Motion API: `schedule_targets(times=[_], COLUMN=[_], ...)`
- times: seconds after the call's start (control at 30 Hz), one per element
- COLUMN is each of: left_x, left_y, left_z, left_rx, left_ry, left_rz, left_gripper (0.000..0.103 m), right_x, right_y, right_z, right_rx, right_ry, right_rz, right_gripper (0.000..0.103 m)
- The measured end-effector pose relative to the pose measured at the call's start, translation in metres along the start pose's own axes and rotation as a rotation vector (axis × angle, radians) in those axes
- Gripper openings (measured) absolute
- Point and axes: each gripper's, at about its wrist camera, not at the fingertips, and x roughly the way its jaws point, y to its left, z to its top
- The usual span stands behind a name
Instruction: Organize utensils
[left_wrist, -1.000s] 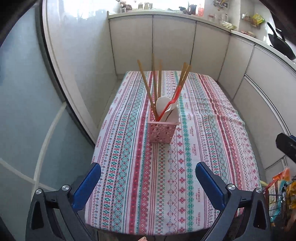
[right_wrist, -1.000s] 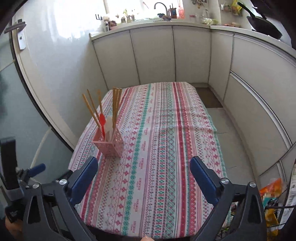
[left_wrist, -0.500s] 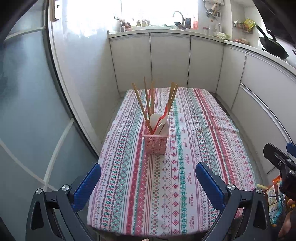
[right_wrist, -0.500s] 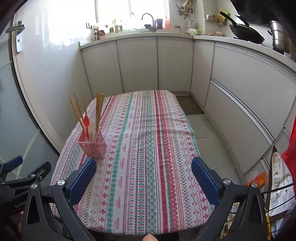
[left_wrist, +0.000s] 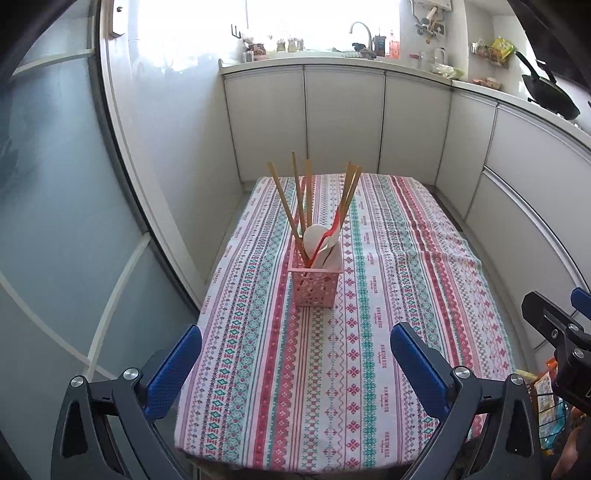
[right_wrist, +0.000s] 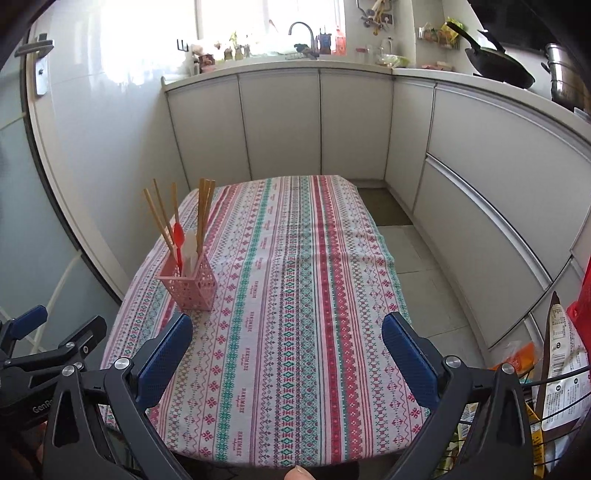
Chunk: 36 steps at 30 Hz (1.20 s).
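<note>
A pink perforated utensil basket (left_wrist: 314, 287) stands upright on the striped tablecloth (left_wrist: 388, 295), left of the table's middle. It holds several wooden chopsticks (left_wrist: 300, 199), a red spoon (left_wrist: 334, 227) and white spoons (left_wrist: 317, 240). The same basket (right_wrist: 190, 282) shows at the left in the right wrist view. My left gripper (left_wrist: 295, 356) is open and empty, hanging above the table's near end, well short of the basket. My right gripper (right_wrist: 286, 347) is open and empty too, over the near edge, to the right of the basket.
White cabinets (right_wrist: 280, 125) wrap the far and right sides, with a sink and clutter on the counter (right_wrist: 303, 55). A glass door (left_wrist: 55, 221) runs along the left. A wire basket with snack bags (right_wrist: 554, 387) sits at the near right. A wok (right_wrist: 498, 70) rests on the counter.
Both grippers have drawn back and tilted up from the table, so more of the kitchen shows. Basket and utensils have not moved. Both stay open.
</note>
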Motion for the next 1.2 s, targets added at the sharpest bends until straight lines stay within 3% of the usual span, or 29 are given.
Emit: schedule_targets(times=[1.2], left_x=[0.0002], left_y=[-0.0004], left_z=[0.0009], left_rx=[0.005], left_ry=[-0.002], left_rz=[0.009], left_gripper=[0.103], right_x=[0.0039], right_y=[0.0029], right_z=[-0.0014], right_rx=[0.009], right_ry=[0.007], right_rz=[0.002], right_gripper=[0.103])
